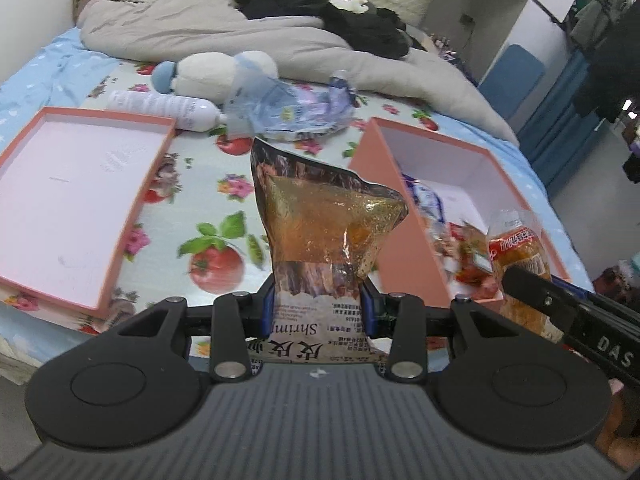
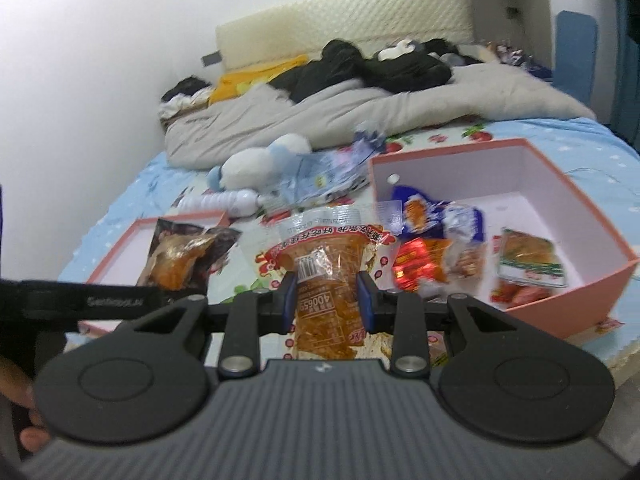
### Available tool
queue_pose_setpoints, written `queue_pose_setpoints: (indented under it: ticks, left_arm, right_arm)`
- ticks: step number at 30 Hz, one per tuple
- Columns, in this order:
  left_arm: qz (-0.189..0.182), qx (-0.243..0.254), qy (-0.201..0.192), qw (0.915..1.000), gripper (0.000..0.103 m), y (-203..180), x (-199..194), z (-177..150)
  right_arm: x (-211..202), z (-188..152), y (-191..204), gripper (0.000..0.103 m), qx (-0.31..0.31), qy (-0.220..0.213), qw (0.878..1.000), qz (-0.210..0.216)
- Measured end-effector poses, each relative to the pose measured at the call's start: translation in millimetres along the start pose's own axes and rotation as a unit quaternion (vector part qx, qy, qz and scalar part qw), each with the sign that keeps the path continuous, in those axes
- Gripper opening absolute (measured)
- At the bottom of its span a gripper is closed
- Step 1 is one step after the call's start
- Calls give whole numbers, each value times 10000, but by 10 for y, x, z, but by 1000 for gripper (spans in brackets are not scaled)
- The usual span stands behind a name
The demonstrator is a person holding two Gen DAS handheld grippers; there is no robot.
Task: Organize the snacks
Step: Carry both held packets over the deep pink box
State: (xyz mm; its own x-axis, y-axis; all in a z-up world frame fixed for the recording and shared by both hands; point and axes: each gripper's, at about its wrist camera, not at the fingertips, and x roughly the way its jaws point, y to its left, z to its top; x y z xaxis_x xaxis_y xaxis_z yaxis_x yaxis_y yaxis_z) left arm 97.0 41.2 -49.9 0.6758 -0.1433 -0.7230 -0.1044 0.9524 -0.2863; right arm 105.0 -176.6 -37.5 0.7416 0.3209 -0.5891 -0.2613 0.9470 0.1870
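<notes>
Mid-carry, both claws loaded. Left claw (image 1: 319, 304) clamped on the shrimp bag (image 1: 320, 240), held upright above the bed (image 1: 192, 216), between lid (image 1: 76, 200) and box (image 1: 404, 240). Right claw (image 2: 327, 298) clamped on the orange packet (image 2: 324, 280), just left of the box (image 2: 560, 296), which already holds several snacks (image 2: 436, 240). Next, probably: swing each packet over the box wall, lower inside, then part the fingers. Crinkly film, likely to slip.

A home bedroom: a bed (image 1: 48, 64) with a fruit-and-flower sheet, a rumpled grey duvet (image 1: 208, 28) and dark clothes (image 1: 320, 4) at the far end, a padded headboard (image 2: 340, 12), and a soft toy (image 1: 208, 70).
</notes>
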Motion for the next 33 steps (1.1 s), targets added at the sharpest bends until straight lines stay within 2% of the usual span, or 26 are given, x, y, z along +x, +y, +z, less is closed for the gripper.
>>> queue_pose_setpoints:
  ticks: [9, 16, 23, 33]
  left_arm:
    - [-515, 176, 63, 9985, 45, -532, -45, -75]
    - [-726, 233, 135, 9970, 45, -872, 81, -48]
    - [-826, 378, 295, 9954, 45, -1090, 382, 152]
    - [-849, 546, 414, 9940, 45, -1340, 967, 620]
  right_arm:
    - [-356, -22, -387, 34, 351, -158, 9984, -418]
    - [-501, -19, -666, 34, 590, -210, 9957, -688]
    - [-353, 32, -901, 34, 771, -124, 9941, -749]
    - [119, 295, -1284, 34, 964, -102, 9924, -757]
